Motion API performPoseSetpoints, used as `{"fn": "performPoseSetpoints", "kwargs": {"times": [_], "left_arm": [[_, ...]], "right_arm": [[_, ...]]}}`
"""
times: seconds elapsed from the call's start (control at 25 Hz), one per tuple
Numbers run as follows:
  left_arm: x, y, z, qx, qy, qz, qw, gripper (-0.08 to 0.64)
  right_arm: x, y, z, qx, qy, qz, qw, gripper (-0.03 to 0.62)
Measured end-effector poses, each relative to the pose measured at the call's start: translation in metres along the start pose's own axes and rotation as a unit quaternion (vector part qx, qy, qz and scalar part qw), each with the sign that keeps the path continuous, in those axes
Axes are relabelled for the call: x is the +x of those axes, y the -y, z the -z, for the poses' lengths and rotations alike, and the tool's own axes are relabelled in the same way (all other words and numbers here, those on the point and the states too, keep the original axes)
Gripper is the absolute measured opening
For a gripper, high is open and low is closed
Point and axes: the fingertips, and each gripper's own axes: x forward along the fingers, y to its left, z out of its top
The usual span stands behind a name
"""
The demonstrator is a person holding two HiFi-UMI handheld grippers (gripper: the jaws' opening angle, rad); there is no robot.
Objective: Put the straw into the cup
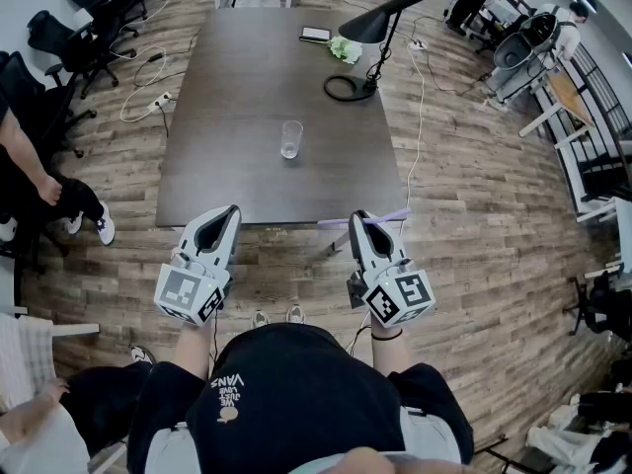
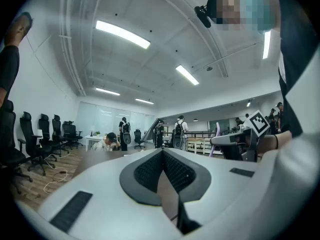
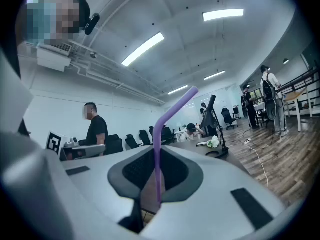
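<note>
Evidently the right gripper was pinched shut on the purple straw, holding it crosswise just short of the near edge of the table, probably for carrying over. The cup stood upright mid-table, well ahead. The left gripper was closed and empty.

This is an open-plan office. Black swivel chairs line the wall, and a long meeting table carries a desk lamp. Strip lights run overhead.
</note>
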Motion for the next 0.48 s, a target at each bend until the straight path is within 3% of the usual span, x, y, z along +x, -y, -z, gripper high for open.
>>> {"fn": "performPoseSetpoints", "kwargs": {"times": [0.48], "left_arm": [[0.0024,0.0029,0.0008,0.007,-0.004,0.001,1.0,0.009]], "right_arm": [[-0.0004,-0.0019,-0.0059,-0.001,0.013,-0.01,1.0,0.042]]}}
